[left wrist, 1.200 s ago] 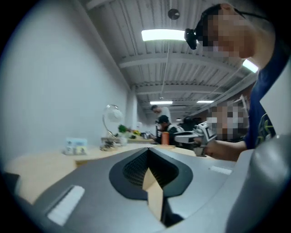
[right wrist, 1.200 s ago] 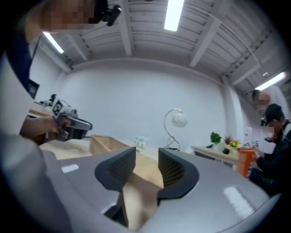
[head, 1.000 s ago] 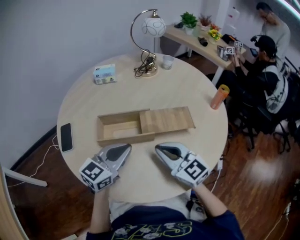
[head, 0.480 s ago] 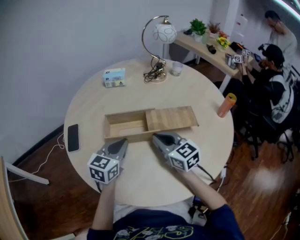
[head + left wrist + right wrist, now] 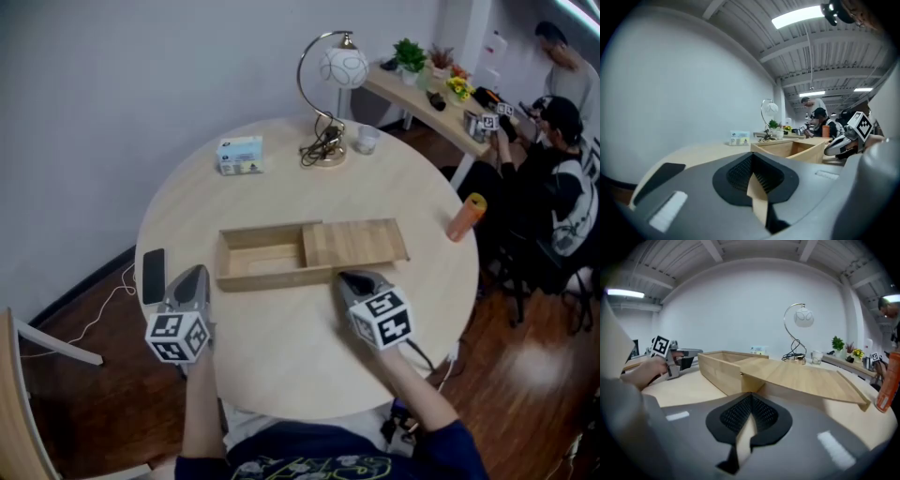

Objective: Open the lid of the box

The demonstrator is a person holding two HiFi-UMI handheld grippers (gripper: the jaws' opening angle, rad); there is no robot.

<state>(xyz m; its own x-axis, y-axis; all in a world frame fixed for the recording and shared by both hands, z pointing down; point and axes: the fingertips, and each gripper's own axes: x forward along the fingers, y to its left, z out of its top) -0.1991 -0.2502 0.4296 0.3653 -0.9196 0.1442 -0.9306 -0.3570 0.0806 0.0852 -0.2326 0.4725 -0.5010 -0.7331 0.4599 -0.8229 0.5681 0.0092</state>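
At the centre of the round table (image 5: 281, 366) lies the wooden box (image 5: 262, 265), its sliding lid (image 5: 356, 244) drawn partway off toward the right, so that the left half stands open and empty while the right half of the interior is hidden beneath the lid. Just left of the box's near corner sits the left gripper (image 5: 194, 277), jaws together with nothing between them; in its own view (image 5: 753, 165) only the box's open end shows, and the lid is mostly cut off behind the gripper body. Just in front of the box, below the lid's inner edge, sits the right gripper (image 5: 350, 279), jaws likewise closed and empty (image 5: 749, 409); its tip appears to stop just short of the near wall, though contact cannot be settled from above. Left of the box lies a dark phone (image 5: 153, 276), partly masked by the left gripper. Behind the box stand a small carton (image 5: 240, 155), a lamp (image 5: 333, 94) and a glass (image 5: 367, 139); to its right, an orange cylinder (image 5: 466, 217).
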